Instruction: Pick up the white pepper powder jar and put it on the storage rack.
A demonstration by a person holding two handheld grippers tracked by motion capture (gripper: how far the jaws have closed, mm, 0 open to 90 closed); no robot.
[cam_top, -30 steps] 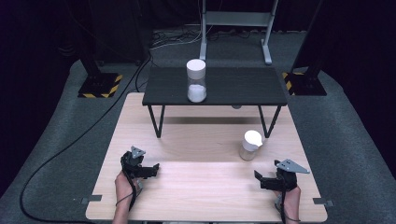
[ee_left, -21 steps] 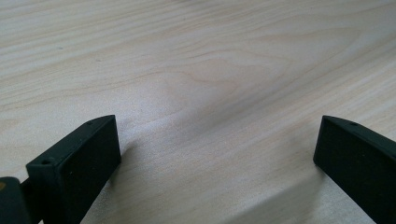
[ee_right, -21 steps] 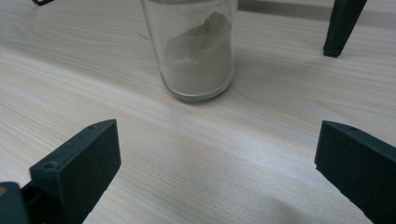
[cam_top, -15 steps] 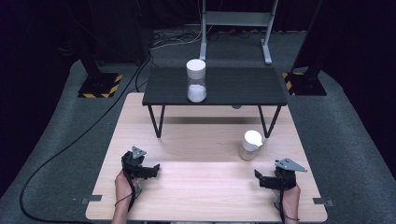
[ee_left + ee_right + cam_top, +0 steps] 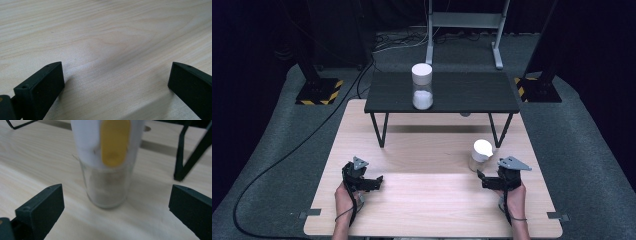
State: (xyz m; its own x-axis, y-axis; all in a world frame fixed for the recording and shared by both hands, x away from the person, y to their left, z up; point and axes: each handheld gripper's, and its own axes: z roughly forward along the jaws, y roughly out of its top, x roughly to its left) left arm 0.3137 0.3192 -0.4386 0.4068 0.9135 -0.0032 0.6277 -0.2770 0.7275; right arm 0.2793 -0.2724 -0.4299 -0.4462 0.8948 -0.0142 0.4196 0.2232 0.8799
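A small glass jar [image 5: 480, 155] with a white lid stands on the light wooden table [image 5: 427, 200] at the right. In the right gripper view the same jar [image 5: 108, 172] is close and blurred, with a yellow tab on its white top. My right gripper [image 5: 483, 180] sits just in front of it, open, jaws apart and empty [image 5: 116, 207]. A taller white-lidded jar [image 5: 422, 86] holding white powder stands on the small black table [image 5: 472, 95] at the back. My left gripper [image 5: 376, 182] rests open at the near left, with bare wood between its jaws [image 5: 116, 85].
The black table's thin metal legs [image 5: 381, 130] stand on the wooden top; one leg [image 5: 181, 152] is just behind and right of the small jar. Dark carpet, cables and stand bases surround the table.
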